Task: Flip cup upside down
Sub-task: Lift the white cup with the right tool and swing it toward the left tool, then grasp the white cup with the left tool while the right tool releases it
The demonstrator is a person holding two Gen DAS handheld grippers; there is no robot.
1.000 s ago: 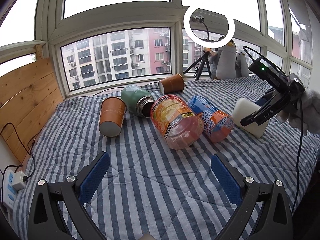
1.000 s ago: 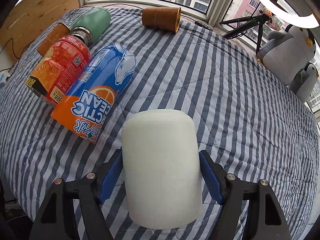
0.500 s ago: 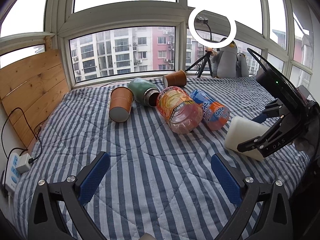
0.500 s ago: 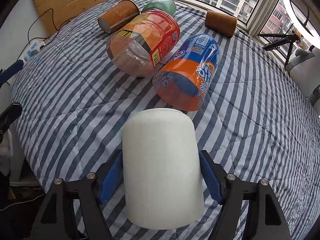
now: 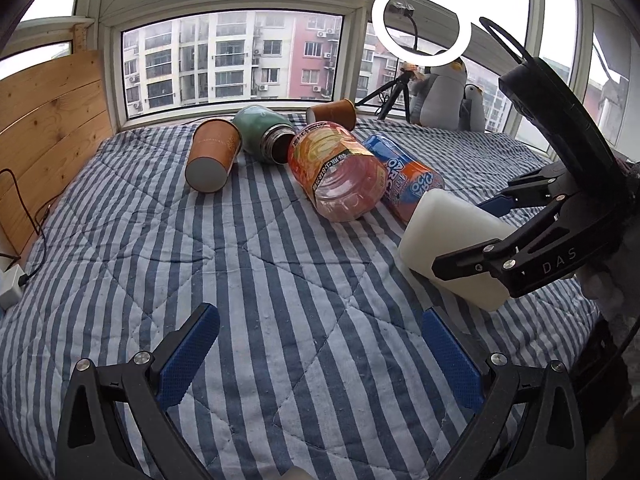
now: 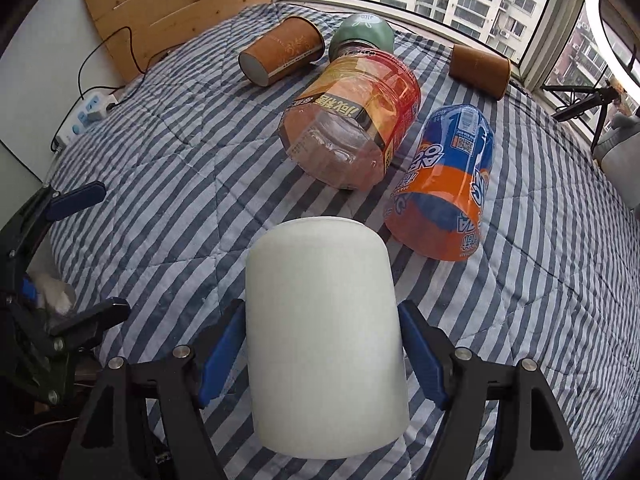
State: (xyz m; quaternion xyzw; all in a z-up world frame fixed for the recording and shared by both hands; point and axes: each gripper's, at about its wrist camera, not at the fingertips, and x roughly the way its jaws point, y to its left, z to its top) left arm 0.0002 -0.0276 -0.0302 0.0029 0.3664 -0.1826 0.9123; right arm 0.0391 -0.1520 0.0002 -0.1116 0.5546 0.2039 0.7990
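Observation:
My right gripper (image 6: 320, 356) is shut on a white plastic cup (image 6: 324, 320), its blue pads pressed on the cup's two sides. The cup is held tilted above the striped bed cover, its closed end pointing away from the camera. In the left wrist view the same cup (image 5: 452, 248) and right gripper (image 5: 520, 248) hang at the right, over the bed's near right part. My left gripper (image 5: 320, 364) is open and empty, low over the near middle of the bed; it also shows at the left edge of the right wrist view (image 6: 52, 260).
On the striped bed cover (image 5: 260, 280) lie a brown paper cup (image 5: 212, 152), a green flask (image 5: 264, 132), an orange-labelled bottle (image 5: 340, 172), a blue and orange bottle (image 5: 408, 180) and a second brown cup (image 5: 332, 114). A ring light (image 5: 420, 28) and toy penguins (image 5: 444, 96) stand by the window. A wooden headboard (image 5: 48, 128) and power strip (image 6: 86, 114) are at left.
My right gripper has carried the white cup back toward the bed's near side and turned left, so the bottles now lie farther ahead. The left gripper drew back slightly and stays open.

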